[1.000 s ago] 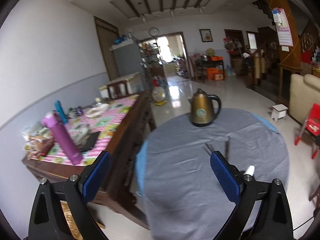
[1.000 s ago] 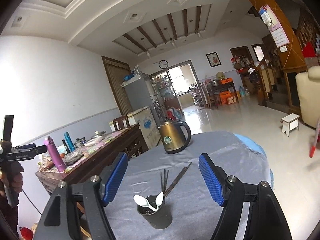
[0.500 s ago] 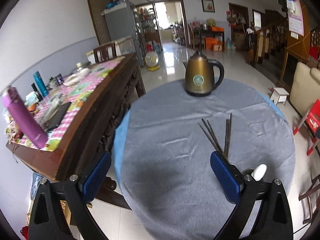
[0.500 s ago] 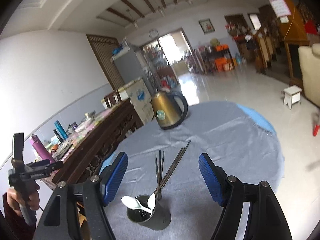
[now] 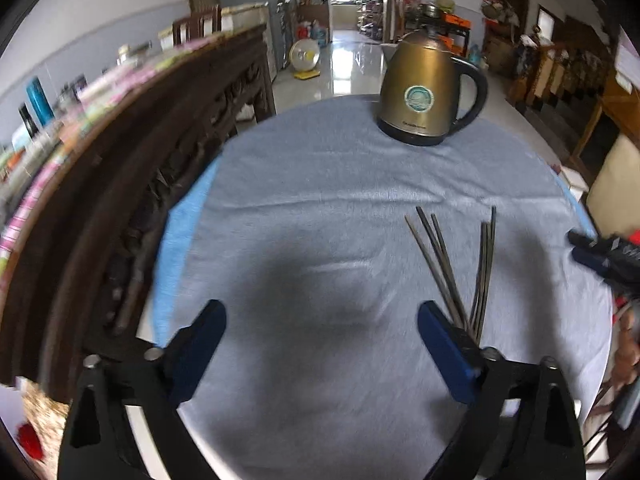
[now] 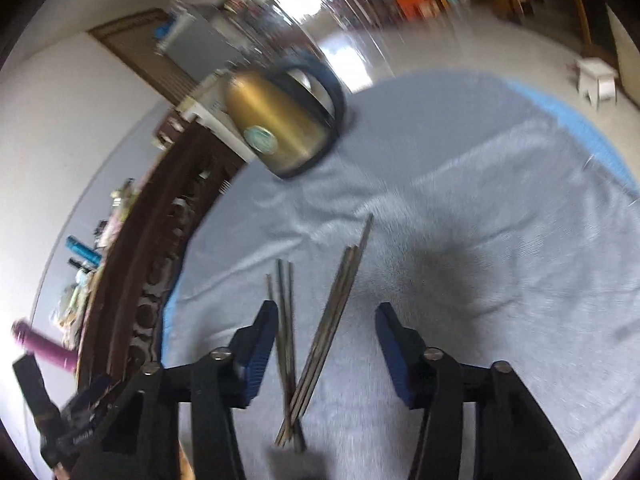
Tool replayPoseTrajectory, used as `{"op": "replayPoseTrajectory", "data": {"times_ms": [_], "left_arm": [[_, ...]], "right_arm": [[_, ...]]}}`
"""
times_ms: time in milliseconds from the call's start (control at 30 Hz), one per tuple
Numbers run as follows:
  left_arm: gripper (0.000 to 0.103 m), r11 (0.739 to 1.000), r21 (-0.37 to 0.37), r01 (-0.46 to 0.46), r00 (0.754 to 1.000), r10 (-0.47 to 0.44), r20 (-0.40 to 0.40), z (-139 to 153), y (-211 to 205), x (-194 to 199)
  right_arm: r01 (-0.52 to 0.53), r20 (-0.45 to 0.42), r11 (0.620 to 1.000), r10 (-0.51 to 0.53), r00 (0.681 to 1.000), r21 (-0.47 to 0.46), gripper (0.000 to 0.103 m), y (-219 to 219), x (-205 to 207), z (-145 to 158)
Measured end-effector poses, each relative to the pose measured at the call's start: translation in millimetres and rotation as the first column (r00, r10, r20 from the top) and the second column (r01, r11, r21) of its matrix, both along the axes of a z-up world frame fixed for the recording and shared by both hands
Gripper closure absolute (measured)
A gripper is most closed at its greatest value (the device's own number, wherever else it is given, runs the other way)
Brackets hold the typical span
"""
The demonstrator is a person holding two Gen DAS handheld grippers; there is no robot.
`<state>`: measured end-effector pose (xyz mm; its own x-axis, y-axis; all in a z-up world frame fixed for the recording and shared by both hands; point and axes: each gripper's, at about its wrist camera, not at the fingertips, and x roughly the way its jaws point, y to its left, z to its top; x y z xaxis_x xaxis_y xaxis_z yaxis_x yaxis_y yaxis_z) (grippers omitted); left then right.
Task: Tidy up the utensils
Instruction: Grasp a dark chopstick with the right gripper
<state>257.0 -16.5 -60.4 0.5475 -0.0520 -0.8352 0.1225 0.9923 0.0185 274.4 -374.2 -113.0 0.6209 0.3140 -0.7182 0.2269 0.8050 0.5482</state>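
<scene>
My right tongs (image 6: 326, 344) are closing around the chopsticks (image 6: 320, 336) on the table (image 6: 500, 240), not yet pinching; I should centre one bundle. My left tongs (image 5: 320, 348) are narrowing, empty.

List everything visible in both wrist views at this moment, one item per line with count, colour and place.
Chopsticks: two loose bundles, exact count unclear, dark metallic, lying on the cloth, crossing at the near ends.
Kettle: one, gold with black handle and base, far side of the round table.
Tablecloth: one, grey over a blue layer, covering the round table.
Wooden table: one, dark brown, cluttered top, left of the round table.
Purple bottle: one, on that wooden table.
Stool: one, white, on the floor.
Left gripper: blue pads, jaws closing, nothing between.
Right gripper: blue pads, jaws closing around the chopsticks, not touching.
</scene>
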Motion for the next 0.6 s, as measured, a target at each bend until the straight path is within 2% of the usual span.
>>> {"op": "replayPoseTrajectory", "data": {"times_ms": [67, 133, 233, 267, 333, 433, 533, 600], "left_arm": [[0.03, 0.998, -0.067, -0.019, 0.999, 0.017, -0.03, -6, -1, 18], [0.032, 0.991, -0.13, -0.022, 0.998, 0.015, -0.058, -12, -5, 34], [0.039, 0.981, -0.188, -0.049, 0.995, 0.032, -0.091, -21, -12, 52], [0.045, 0.979, -0.197, -0.055, 0.994, 0.035, -0.104, -23, -14, 55], [0.05, 0.971, -0.227, -0.078, 0.989, 0.046, -0.143, -28, -16, 62], [0.055, 0.966, -0.242, -0.093, 0.986, 0.056, -0.155, -30, -16, 69], [0.058, 0.97, -0.226, -0.096, 0.986, 0.061, -0.158, -31, -18, 75], [0.067, 0.971, -0.219, -0.094, 0.983, 0.056, -0.174, -35, -21, 81]], "right_arm": [[0.01, -0.052, 0.999, -0.008, 0.999, 0.041, 0.057, -3, 22, -16], [0.029, -0.082, 0.997, -0.023, 0.996, 0.073, 0.057, -5, 42, -28], [0.067, -0.123, 0.994, -0.056, 0.991, 0.091, 0.063, -8, 66, -39], [0.081, -0.13, 0.992, -0.069, 0.989, 0.092, 0.064, -9, 75, -42], [0.103, -0.157, 0.993, -0.092, 0.983, 0.06, 0.066, -8, 92, -47], [0.112, -0.192, 0.993, -0.104, 0.976, 0.028, 0.069, -5, 112, -53], [0.113, -0.234, 0.992, -0.123, 0.964, -0.056, 0.075, -1, 127, -56], [0.109, -0.256, 0.991, -0.127, 0.958, -0.083, 0.077, 2, 135, -60]]}}
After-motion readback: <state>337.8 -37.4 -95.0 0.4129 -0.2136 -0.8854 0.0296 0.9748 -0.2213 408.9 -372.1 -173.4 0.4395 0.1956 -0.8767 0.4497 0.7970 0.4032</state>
